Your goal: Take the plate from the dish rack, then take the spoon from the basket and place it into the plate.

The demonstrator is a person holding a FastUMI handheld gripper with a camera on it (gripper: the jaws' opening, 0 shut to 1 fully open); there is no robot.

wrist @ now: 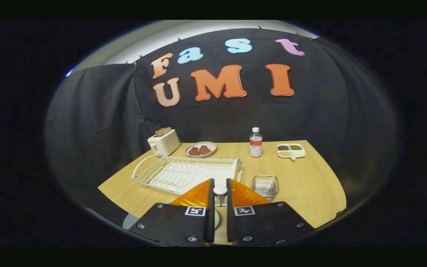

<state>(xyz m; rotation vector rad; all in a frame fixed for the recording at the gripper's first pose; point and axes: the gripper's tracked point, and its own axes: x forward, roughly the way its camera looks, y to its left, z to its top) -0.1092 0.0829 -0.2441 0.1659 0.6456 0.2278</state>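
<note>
My gripper (219, 193) is shut on the spoon (220, 190), whose white rounded end stands up between the two fingertips. Below the fingers lies the pale green plate (217, 219) on the wooden table; just a sliver of it shows in the gap between the fingers, the rest is hidden. The white wire dish rack (187, 172) stands just beyond the fingers to the left, with no plate in it. The small metal basket (265, 185) sits just ahead to the right of the fingers and looks empty.
At the back of the wooden table (310, 185) stand a white toaster (164, 142), a plate with brown food (200, 149), a clear bottle (255, 142) and a divided white dish (291, 150). Black cloth walls close in the booth behind.
</note>
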